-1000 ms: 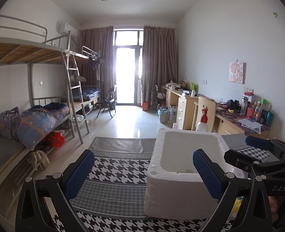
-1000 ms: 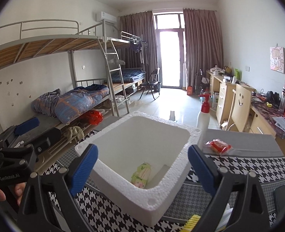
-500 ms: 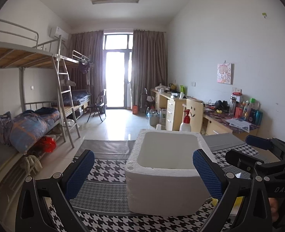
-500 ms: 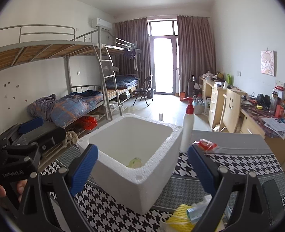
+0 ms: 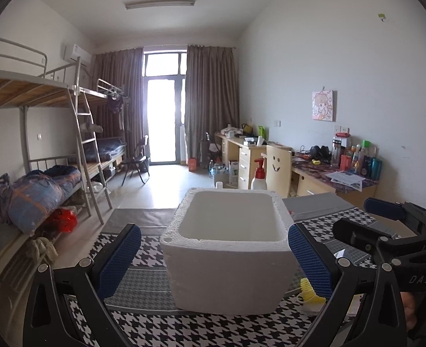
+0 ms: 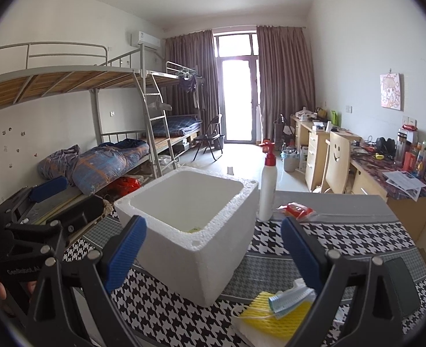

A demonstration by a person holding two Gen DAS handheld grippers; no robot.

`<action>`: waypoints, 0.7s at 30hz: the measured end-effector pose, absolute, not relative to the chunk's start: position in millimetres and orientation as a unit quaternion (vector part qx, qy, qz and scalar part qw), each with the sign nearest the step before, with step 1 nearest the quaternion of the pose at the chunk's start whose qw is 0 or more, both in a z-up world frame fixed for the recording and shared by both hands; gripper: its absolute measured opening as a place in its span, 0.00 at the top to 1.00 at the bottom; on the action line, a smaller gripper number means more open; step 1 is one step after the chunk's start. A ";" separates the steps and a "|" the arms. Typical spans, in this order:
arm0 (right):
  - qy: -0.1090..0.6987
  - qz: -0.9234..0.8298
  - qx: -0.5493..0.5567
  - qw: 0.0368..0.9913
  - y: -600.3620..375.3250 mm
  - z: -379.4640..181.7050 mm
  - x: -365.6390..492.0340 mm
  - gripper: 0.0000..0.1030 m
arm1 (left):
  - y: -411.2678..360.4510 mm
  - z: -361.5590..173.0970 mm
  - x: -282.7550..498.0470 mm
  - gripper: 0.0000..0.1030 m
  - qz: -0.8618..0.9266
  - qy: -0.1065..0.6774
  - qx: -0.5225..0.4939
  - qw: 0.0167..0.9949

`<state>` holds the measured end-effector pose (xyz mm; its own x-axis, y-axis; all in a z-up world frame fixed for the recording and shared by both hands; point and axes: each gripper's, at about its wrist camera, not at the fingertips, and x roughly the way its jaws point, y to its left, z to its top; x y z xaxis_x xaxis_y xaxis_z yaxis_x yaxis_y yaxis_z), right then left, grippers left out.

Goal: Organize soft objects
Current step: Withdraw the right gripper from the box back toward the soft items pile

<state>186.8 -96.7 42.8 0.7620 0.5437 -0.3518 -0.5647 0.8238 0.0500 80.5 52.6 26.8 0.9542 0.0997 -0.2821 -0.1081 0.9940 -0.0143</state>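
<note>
Both wrist cameras look level across the table toward the window, close behind the foam box (image 5: 230, 248), which both share: centered in the left view, left of center (image 6: 189, 225) in the right view.

White foam box (image 6: 195, 231), open-topped and upright on the houndstooth-covered tabletop (image 6: 343, 240); a pale green item (image 6: 195, 229) lies on its floor, mostly hidden by the near wall. Just beside the box's near right corner, a heap of soft items: yellow foam netting (image 6: 266, 316) on a white pad (image 6: 250, 332), with a blue-and-white packet (image 6: 288, 296) on top. A red packet in clear wrap (image 6: 298, 209) lies behind the box, near the far edge
</note>
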 end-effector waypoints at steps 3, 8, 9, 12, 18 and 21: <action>0.178 0.289 -0.024 0.940 -103.2 39.1 183.7 0.07 | 50.9 23.9 78.8 0.01 0.053 0.143 -0.015 0.988; 0.175 0.276 -0.028 0.945 -111.2 33.4 177.3 0.07 | 48.7 23.8 74.7 0.01 0.055 0.136 -0.022 0.989; 0.175 0.275 -0.028 0.945 -115.5 30.7 175.4 0.07 | 48.1 23.2 74.4 0.01 0.053 0.136 -0.023 0.989; 0.175 0.269 -0.027 0.947 -120.4 28.4 174.9 0.07 | 43.5 19.9 72.9 0.01 0.051 0.138 -0.021 0.989; 0.172 0.259 -0.029 0.950 -127.6 22.5 169.9 0.07 | 33.7 13.6 68.9 0.01 0.032 0.139 -0.020 0.990; 0.167 0.253 -0.031 0.952 -130.7 19.2 167.3 0.07 | 27.9 11.3 67.3 0.01 0.025 0.136 -0.017 0.990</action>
<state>167.3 -130.7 19.2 0.8163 0.4713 -0.3339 -0.4920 0.8702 0.0257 67.3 27.9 11.3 0.9615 0.0454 -0.2712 -0.0549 0.9981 -0.0277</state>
